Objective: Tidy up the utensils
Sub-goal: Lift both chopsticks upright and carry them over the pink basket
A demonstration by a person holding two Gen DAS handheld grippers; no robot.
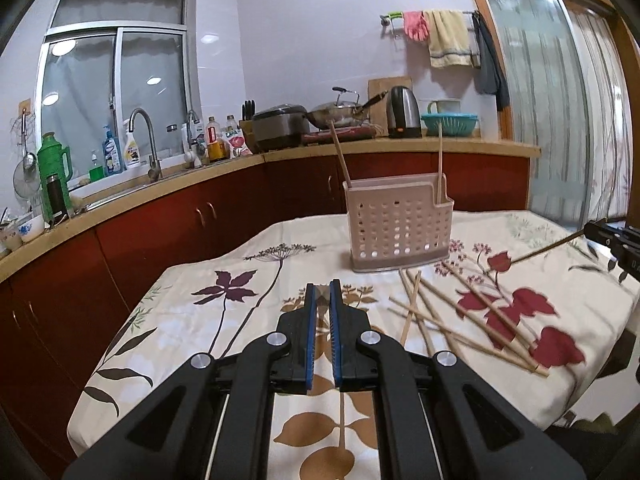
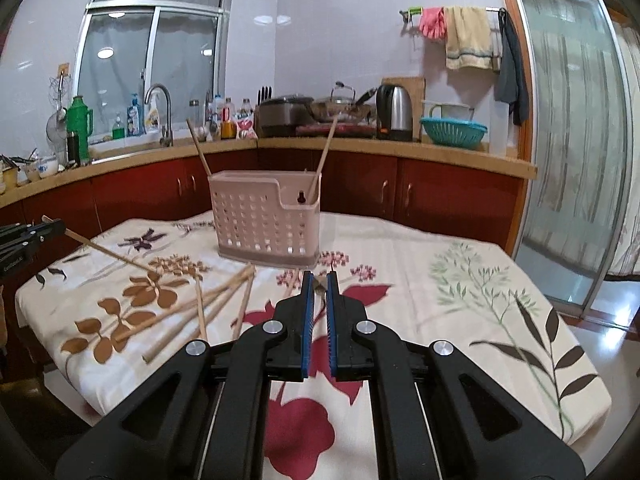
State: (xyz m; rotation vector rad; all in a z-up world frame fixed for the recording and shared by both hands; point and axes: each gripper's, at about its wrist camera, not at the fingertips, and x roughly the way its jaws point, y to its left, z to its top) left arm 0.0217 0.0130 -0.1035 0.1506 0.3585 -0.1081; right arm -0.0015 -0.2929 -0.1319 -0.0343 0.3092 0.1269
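Observation:
A pink perforated utensil holder (image 1: pixel 398 222) (image 2: pixel 266 218) stands on the table's far side with two chopsticks (image 1: pixel 341 155) (image 2: pixel 325 154) upright in it. Several loose wooden chopsticks (image 1: pixel 460 316) (image 2: pixel 200 308) lie scattered on the floral tablecloth. My left gripper (image 1: pixel 322 292) is shut on a chopstick that crosses its tips; in the right wrist view this gripper (image 2: pixel 52 226) holds the chopstick (image 2: pixel 108 254) slanting down to the cloth. My right gripper (image 2: pixel 319 282) is likewise shut on a chopstick; in the left wrist view it (image 1: pixel 592 228) holds the chopstick (image 1: pixel 548 246) slanting to the cloth.
The table (image 1: pixel 180 320) (image 2: pixel 460 280) carries a floral cloth. Behind it runs a kitchen counter (image 1: pixel 360 148) with red cabinets, a sink tap (image 1: pixel 144 140), bottles, a rice cooker, a wok, a kettle (image 2: pixel 394 112) and a teal basket (image 2: pixel 454 130). A glass sliding door (image 2: pixel 572 140) is at the right.

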